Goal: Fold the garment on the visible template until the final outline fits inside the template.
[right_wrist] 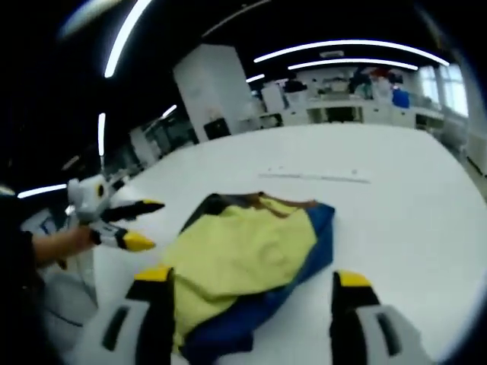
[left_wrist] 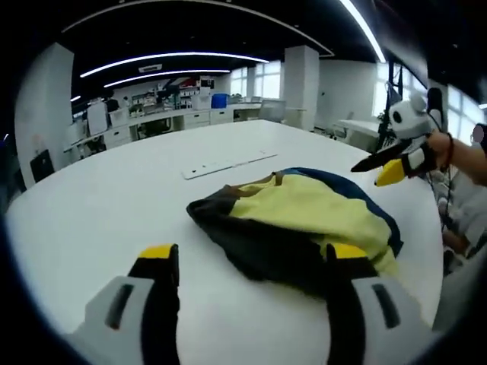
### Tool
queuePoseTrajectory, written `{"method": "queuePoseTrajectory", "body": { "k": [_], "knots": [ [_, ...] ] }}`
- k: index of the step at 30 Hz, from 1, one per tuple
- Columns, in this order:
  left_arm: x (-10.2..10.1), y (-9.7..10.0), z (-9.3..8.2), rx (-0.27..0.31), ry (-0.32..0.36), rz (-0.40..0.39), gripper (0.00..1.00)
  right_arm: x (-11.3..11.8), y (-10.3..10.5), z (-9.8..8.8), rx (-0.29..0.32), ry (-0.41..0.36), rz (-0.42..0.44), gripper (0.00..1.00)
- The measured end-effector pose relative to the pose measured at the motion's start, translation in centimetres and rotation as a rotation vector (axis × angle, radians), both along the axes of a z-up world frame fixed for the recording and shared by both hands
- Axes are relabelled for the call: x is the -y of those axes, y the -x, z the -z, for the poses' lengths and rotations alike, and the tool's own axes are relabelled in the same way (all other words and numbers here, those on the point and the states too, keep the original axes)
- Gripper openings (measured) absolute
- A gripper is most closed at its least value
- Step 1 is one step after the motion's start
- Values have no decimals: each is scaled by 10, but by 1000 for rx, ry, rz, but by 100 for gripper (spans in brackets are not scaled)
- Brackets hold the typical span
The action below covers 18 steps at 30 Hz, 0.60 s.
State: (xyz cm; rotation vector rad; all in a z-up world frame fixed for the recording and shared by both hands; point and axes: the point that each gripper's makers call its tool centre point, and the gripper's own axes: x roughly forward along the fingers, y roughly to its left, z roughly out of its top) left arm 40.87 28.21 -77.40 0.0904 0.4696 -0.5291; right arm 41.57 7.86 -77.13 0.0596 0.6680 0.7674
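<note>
Yellow-tipped jaws of the left gripper (left_wrist: 251, 262) stand wide apart, empty, just short of the garment (left_wrist: 304, 220). That yellow, black and blue garment lies crumpled on the white table (left_wrist: 114, 198), its long axis slanting away rightward. Beyond it lies a white strip (left_wrist: 228, 163). Right gripper (right_wrist: 255, 285) is likewise spread, empty, over the garment's blue edge.

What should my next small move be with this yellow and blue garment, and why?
Probably lower the left gripper to the dark edge of the garment nearest it and pinch there. Both grippers are open and hold nothing, the right gripper hangs off the garment's far side, and the garment lies bunched on the white table, not yet a neat fold.
</note>
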Motion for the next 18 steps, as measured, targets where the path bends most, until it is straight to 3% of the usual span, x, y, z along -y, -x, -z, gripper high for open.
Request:
{"method": "queuePoseTrajectory", "body": {
  "k": [5,6,10,18],
  "knots": [
    [5,15,3,-9,-9,29,76,-5,22,4,-2,-1,-54,79],
    [11,25,5,-18,-14,51,76,-5,26,4,-1,0,-58,78],
    [18,39,12,-44,-11,80,73,-7,41,6,23,23,-93,67],
    [34,58,27,-91,6,107,64,-10,66,16,41,38,-112,56]
  ]
}}
